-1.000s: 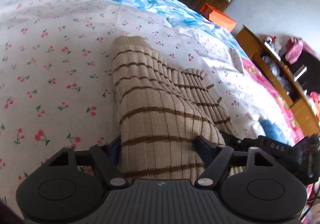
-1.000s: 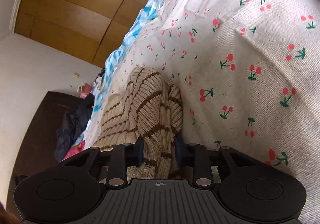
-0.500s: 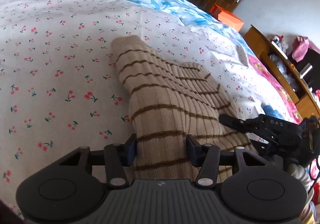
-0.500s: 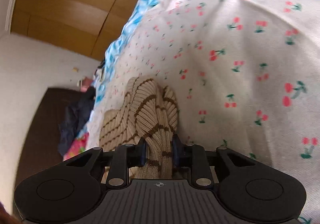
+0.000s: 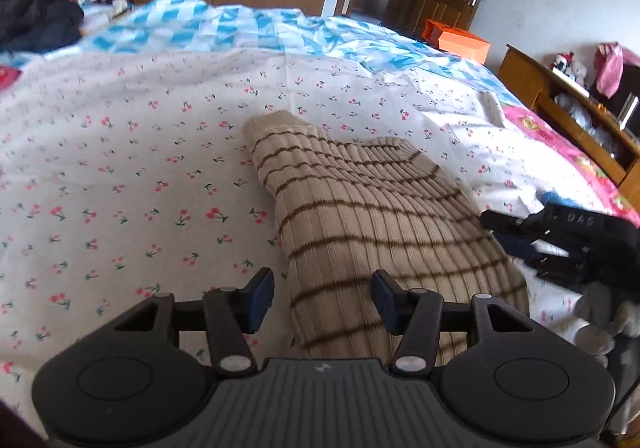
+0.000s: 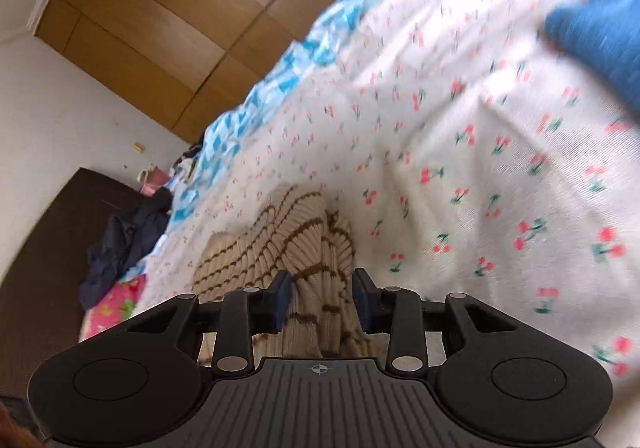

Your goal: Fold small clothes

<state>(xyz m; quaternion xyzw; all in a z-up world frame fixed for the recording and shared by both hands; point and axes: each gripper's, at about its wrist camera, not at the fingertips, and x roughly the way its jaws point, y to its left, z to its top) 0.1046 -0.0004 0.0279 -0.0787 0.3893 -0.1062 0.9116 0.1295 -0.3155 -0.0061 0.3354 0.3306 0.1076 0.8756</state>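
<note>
Lying on the cherry-print sheet [image 5: 120, 168], the striped beige sweater [image 5: 360, 216] runs between both grippers. The left gripper [image 5: 322, 298] stands apart, clear of the knit. The right gripper [image 6: 320, 296] is opening, the sweater between its pads without being pressed.

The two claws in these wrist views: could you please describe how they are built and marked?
Both are matte black plastic. The left claw has a ribbed central plate with a small emblem, round discs on either side, silver pivot screws and dark blue pads. The right claw matches it; seen from the left wrist view, its side bears raised lettering.
</note>
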